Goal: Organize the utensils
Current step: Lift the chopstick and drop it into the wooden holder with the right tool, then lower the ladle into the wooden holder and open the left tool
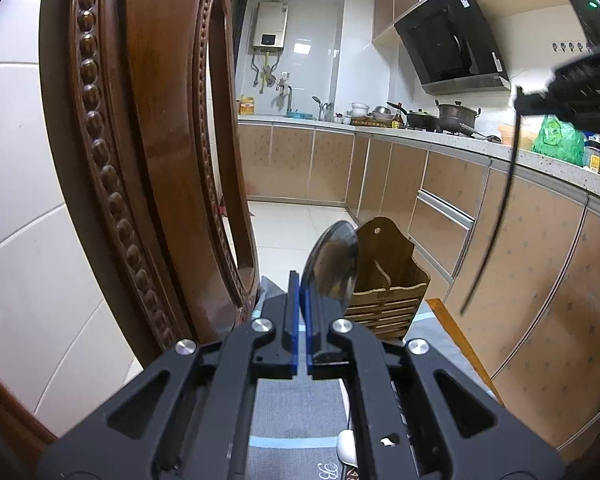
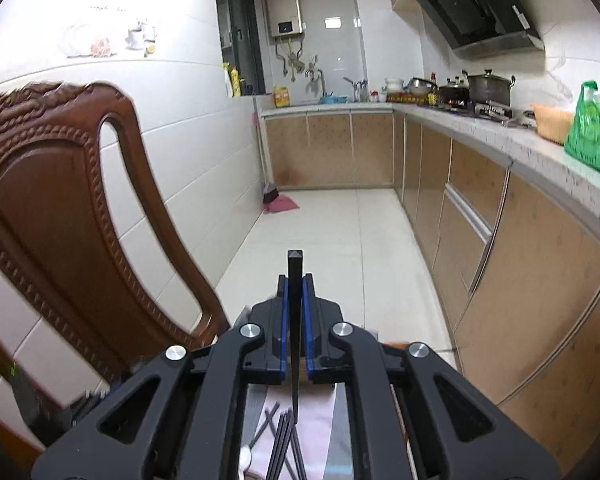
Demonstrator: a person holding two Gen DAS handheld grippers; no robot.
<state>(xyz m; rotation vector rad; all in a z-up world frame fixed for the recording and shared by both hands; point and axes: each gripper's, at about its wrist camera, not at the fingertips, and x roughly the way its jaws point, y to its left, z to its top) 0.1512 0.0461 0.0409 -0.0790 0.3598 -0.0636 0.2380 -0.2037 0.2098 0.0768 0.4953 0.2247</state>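
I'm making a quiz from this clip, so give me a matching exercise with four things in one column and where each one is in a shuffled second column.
Things:
1. shiny metal spoon
2. black chopstick
3. slatted wooden utensil holder
4. green plastic bag

Places:
A. on the speckled countertop
B. clamped in the left gripper
C. standing on the table beyond the spoon
D. clamped in the right gripper

Pairs: 1-B, 2-D, 3-C, 4-A
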